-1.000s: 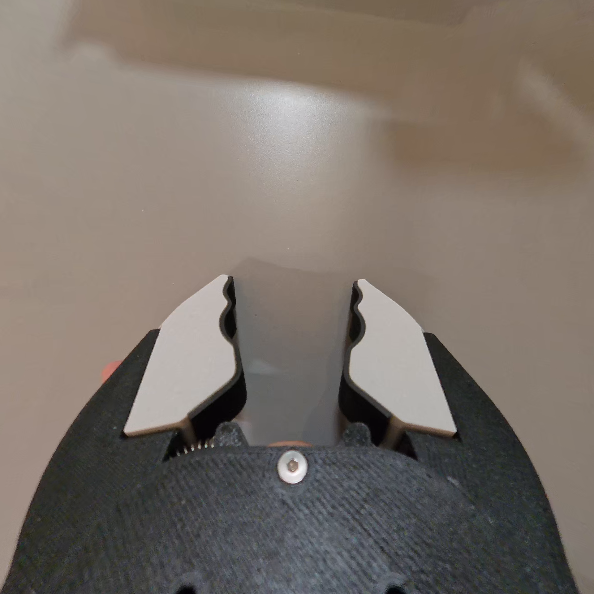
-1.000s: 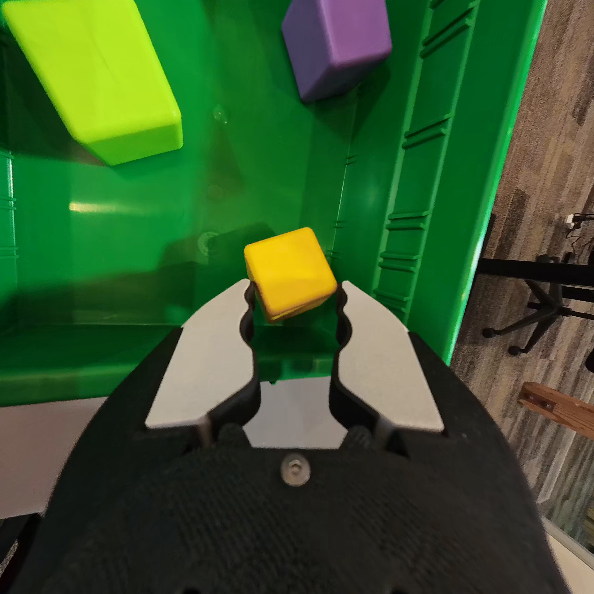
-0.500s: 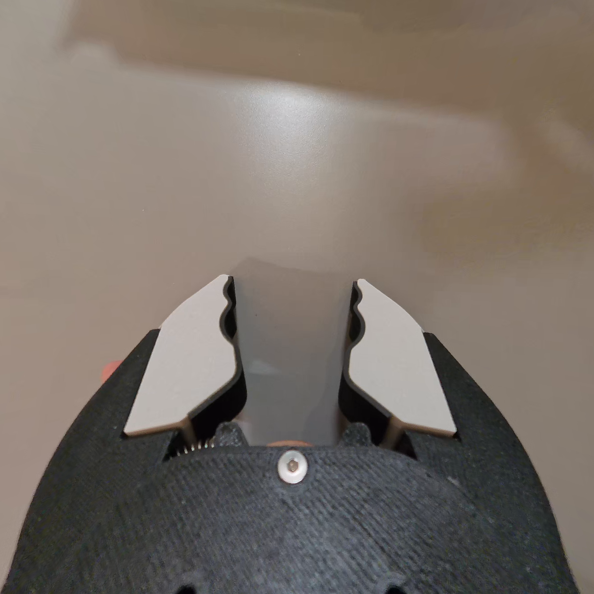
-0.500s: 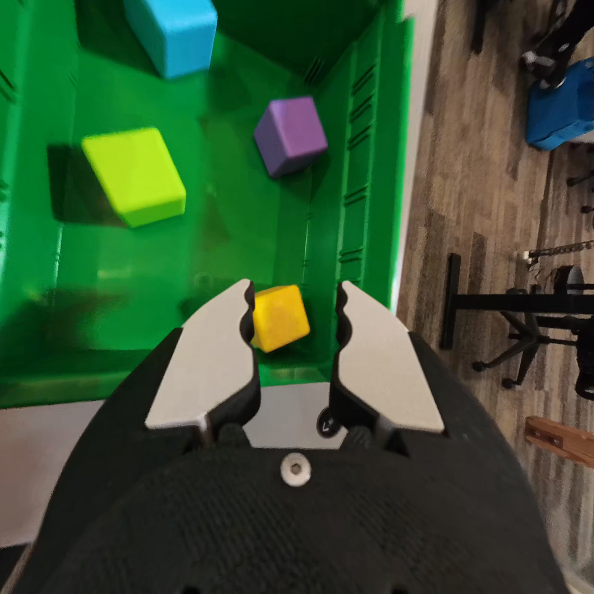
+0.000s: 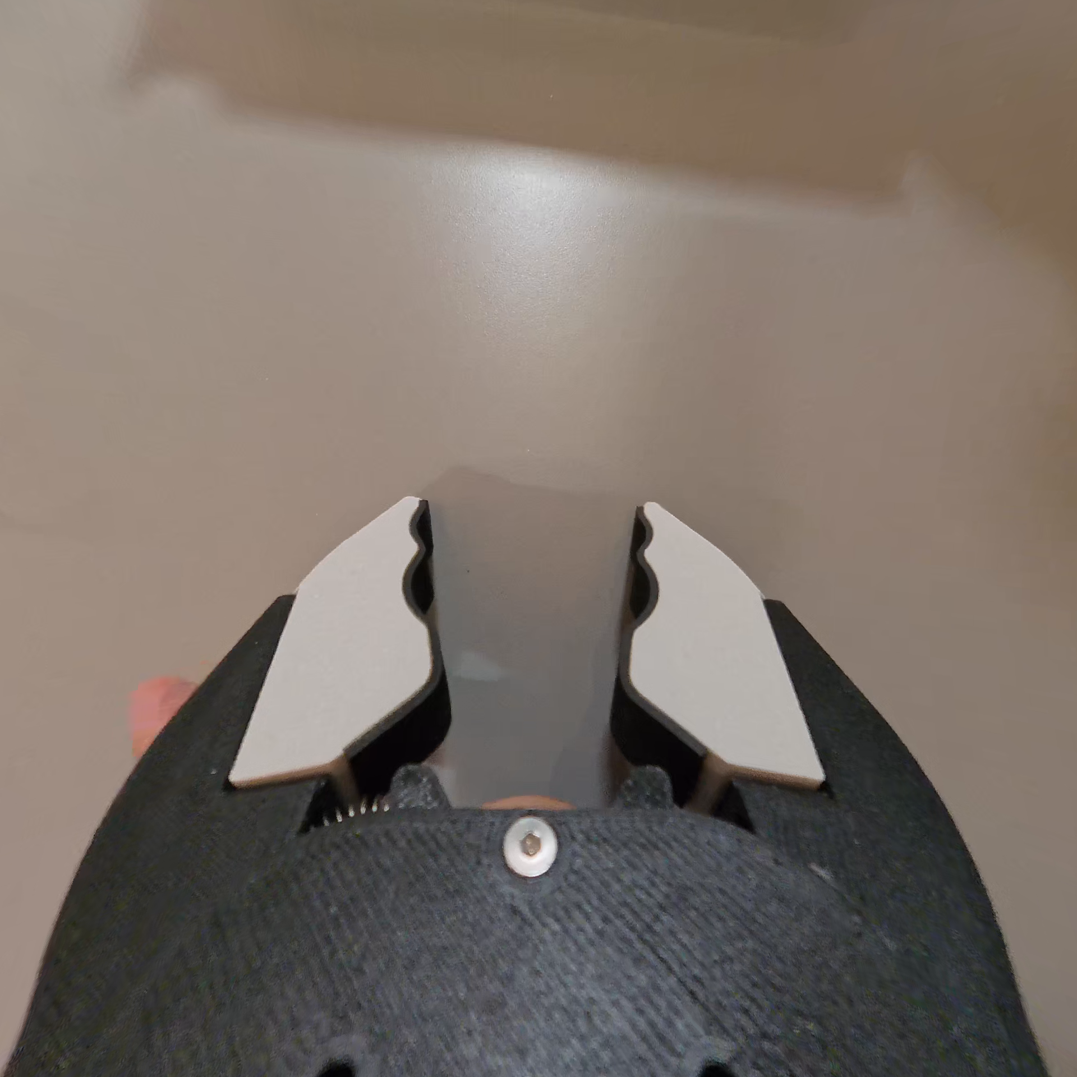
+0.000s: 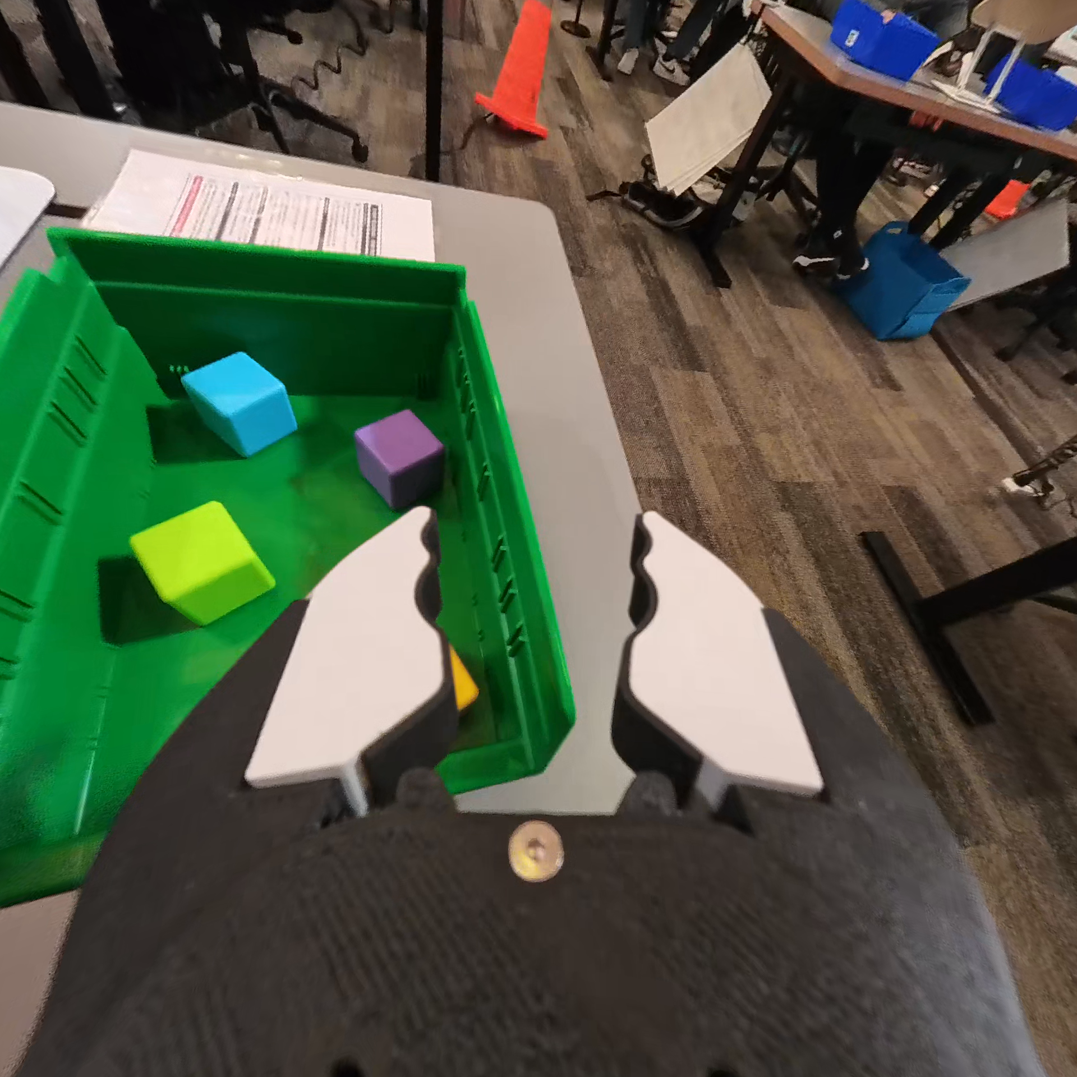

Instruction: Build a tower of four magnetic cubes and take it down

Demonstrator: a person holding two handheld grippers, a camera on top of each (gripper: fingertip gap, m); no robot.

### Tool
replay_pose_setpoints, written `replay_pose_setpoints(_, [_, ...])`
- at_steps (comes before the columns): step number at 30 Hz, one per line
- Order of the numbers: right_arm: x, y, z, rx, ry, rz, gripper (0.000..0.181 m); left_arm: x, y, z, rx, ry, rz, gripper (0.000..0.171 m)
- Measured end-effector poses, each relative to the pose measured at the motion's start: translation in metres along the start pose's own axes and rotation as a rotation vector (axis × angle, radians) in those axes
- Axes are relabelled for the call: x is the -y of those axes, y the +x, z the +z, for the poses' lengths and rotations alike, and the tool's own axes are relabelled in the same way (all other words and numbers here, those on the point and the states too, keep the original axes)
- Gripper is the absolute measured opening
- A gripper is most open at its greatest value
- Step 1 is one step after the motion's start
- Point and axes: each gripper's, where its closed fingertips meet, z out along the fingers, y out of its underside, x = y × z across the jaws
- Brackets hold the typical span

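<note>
Two views: left wrist first, then right wrist
Left wrist, gripper: the left gripper has its jaws wide apart with nothing between them, over a plain beige surface
Left wrist, hard to make out: the far part of that surface is blurred into pale bands; a bit of skin shows at the gripper body's left edge, the rest of it hidden
Right wrist, gripper: the right gripper has its jaws spread wide and empty, above the right wall of a green bin on a grey table
Right wrist, hidden: a yellow block in the bin's near right corner is mostly covered by the left finger; only a sliver shows, so its facing cannot be told
Right wrist, bin: its long axis runs away from the camera, leaning left
Right wrist, blocks in bin: purple block just ahead of the left fingertip, blue block near the far wall, lime block to the left, all apart and turned corner-on
Right wrist, beyond: a printed sheet behind the bin, an orange cone on the floor
</note>
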Motion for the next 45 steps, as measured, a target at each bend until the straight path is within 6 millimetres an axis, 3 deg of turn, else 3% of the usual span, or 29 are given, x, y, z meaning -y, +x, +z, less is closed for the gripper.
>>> replay_pose_setpoints(5, [-0.008,-0.009,0.034,0.133,-0.133,-0.075,0.061,0.0,-0.008,0.001,0.059,-0.002,-0.03,0.071])
replay_pose_setpoints(9, [-0.031,-0.017,0.075,0.357,-0.451,-0.11,0.059,0.006,-0.018,-0.003,0.142,0.018,-0.047,0.068])
replay_pose_setpoints(13, [-0.05,-0.034,0.1,0.51,-0.629,-0.081,0.048,0.026,-0.02,-0.019,0.211,0.089,-0.064,0.068])
replay_pose_setpoints(15, [-0.066,-0.038,0.105,0.516,-0.716,-0.141,0.013,0.035,-0.014,-0.032,0.217,0.142,-0.114,0.068])
replay_pose_setpoints(17, [-0.07,-0.039,0.108,0.51,-0.73,-0.18,0.007,0.038,-0.004,-0.049,0.219,0.187,-0.163,0.068])
replay_pose_setpoints(20, [-0.069,-0.04,0.109,0.514,-0.707,-0.143,0.006,0.026,-0.004,-0.089,0.367,0.241,-0.242,0.069])
replay_pose_setpoints(22, [-0.069,-0.041,0.108,0.507,-0.69,-0.103,0.006,0.01,-0.015,-0.131,0.554,0.277,-0.3,0.065])
replay_pose_setpoints(24, [-0.069,-0.041,0.106,0.491,-0.683,-0.083,0.006,-0.01,-0.023,-0.182,0.706,0.331,-0.373,0.027])
replay_pose_setpoints(25, [-0.07,-0.042,0.105,0.483,-0.685,-0.08,0.006,-0.022,-0.027,-0.208,0.769,0.358,-0.424,0.026])
replay_pose_setpoints(26, [-0.07,-0.044,0.103,0.476,-0.688,-0.074,0.005,-0.036,-0.032,-0.23,0.829,0.365,-0.482,0.029])
replay_pose_setpoints(27, [-0.07,-0.047,0.1,0.473,-0.69,-0.065,0.005,-0.053,-0.037,-0.249,0.882,0.346,-0.537,0.042])
replay_pose_setpoints(30, [-0.067,-0.061,0.093,0.485,-0.686,-0.029,0.005,-0.107,-0.052,-0.283,1.031,0.156,-0.598,0.067])
replay_pose_setpoints(34, [-0.066,-0.093,0.082,0.498,-0.682,-0.026,0.005,-0.158,-0.072,-0.274,1.062,-0.063,-0.675,0.072])
replay_pose_setpoints(37, [-0.064,-0.129,0.071,0.512,-0.68,-0.011,0.005,-0.175,-0.081,-0.247,0.994,-0.124,-0.73,0.054])
replay_pose_setpoints(39, [-0.061,-0.155,0.062,0.527,-0.679,-0.012,0.005,-0.166,-0.08,-0.236,0.933,-0.07,-0.702,0.02])
replay_pose_setpoints(45, [-0.05,-0.244,0.039,0.587,-0.682,-0.051,0.005,-0.176,-0.08,-0.251,1.006,-0.16,-0.584,0.008])
